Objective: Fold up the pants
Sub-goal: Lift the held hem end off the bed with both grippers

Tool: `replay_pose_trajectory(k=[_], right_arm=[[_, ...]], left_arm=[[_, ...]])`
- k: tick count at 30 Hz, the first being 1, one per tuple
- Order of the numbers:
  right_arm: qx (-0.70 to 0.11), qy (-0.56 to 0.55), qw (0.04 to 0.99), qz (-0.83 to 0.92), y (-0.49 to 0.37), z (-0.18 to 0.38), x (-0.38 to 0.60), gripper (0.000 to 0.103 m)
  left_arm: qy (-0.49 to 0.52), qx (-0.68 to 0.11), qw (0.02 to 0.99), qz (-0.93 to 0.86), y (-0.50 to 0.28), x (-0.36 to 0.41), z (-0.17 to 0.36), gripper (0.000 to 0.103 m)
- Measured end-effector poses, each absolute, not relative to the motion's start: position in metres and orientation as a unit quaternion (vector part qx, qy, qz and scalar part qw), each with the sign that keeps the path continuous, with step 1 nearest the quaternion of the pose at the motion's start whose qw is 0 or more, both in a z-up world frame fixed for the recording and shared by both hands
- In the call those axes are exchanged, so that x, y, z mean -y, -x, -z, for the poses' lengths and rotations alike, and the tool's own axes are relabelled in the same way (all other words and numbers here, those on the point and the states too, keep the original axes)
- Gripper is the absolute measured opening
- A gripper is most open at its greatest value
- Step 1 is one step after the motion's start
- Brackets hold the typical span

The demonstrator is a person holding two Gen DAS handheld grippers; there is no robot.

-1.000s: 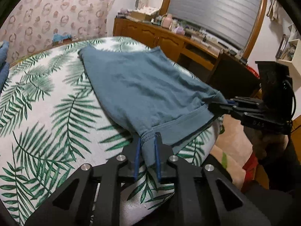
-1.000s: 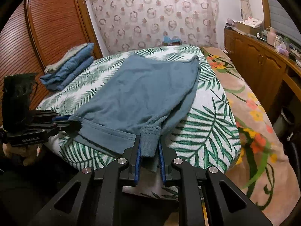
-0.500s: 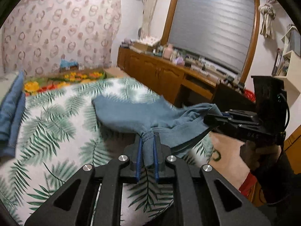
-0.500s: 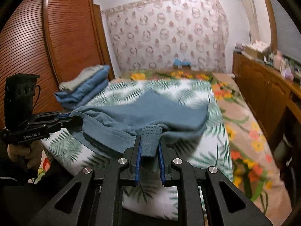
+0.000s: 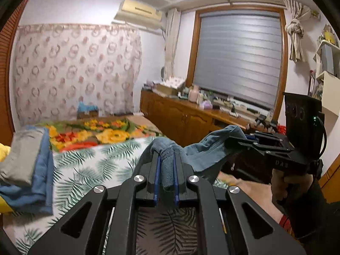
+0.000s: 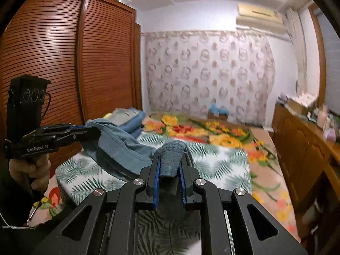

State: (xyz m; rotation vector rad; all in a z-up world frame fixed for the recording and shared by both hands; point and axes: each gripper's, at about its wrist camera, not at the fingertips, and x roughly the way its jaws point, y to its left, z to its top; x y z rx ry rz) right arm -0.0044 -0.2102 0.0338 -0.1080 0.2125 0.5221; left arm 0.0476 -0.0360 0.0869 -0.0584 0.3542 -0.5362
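Left wrist view: nearest me, my left gripper (image 5: 166, 177) is pinched tight on a bunched end of the blue pants (image 5: 204, 148). The cloth sags across to my right gripper (image 5: 240, 141), a little further out. In the right wrist view that gripper (image 6: 170, 173) is likewise clamped on a ribbed fold of the waistband. So I hold the garment by two points, raised above the bed (image 5: 89, 167) with its palm-leaf sheet; how much hangs below the claws I cannot see. I judge the fold barely begun: the pants must be laid back and doubled over. Beyond, a stack of folded clothes (image 5: 27, 167) lies at the bed's far side.
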Motion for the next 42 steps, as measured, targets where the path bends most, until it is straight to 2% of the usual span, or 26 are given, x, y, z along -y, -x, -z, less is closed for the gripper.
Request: replay_pose_trajectory(k=[8,30,36,42], right_arm=[[-0.085,0.061,0.954,-0.282,-0.005,-0.031,0.205,0.015],[-0.181,0.07,0.93,-0.311,-0.19,-0.037,0.18,0.015],[-0.176,0.063,0.931,-0.313,-0.254,-0.073,0.173,0.015],[-0.119,0.057,0.943,-0.305,-0.273,-0.143,0.174,0.015]], left_arm=[[0.025,-0.154,0.959,0.234,-0.052,0.016,-0.095,0.011],[0.05,-0.255,0.948,0.183,-0.206,-0.013,-0.024,0.011],[0.043,-0.237,0.955,0.17,-0.243,-0.016,-0.059,0.011],[0.023,-0.178,0.97,0.162,-0.243,-0.018,-0.115,0.011]])
